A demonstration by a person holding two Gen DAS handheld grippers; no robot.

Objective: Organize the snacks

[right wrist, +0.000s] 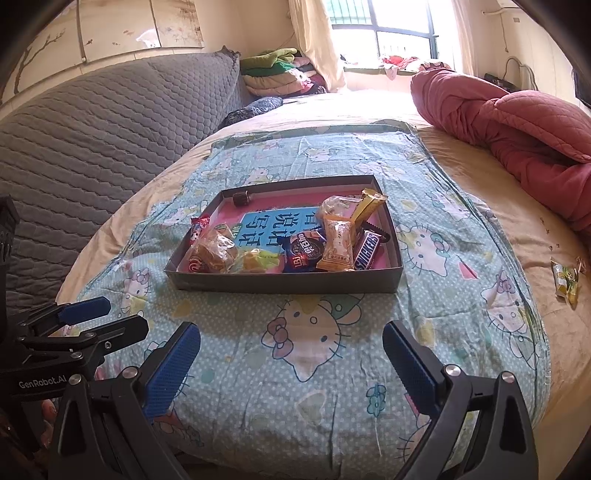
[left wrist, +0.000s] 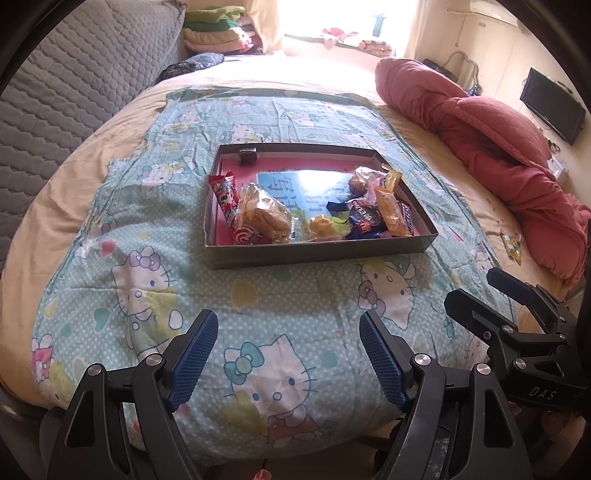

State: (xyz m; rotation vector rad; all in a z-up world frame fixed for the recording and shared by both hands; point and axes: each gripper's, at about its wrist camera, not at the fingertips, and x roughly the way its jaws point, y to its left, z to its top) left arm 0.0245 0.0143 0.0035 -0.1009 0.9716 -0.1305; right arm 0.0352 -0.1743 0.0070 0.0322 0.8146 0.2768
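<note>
One box (right wrist: 288, 284), about nine snacks inside, one snack (right wrist: 565, 282) outside

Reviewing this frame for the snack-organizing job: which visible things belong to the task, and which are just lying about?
Task things:
- shallow box of snacks
- Snickers bar
- red wrapper
- bagged pastry
- stray yellow-green packet outside the box, on the bed
- left gripper and right gripper, both open, empty

Lying about:
- pink quilt
- folded clothes
- cartoon-cat sheet

strong daylight floods in from the window (right wrist: 384, 33) at the far end and blows it out to white, throwing glare on the glossy box bottom (left wrist: 314, 181). fisheye bending curves the edges, dark vignette in the corners; focus stays sharp.
</note>
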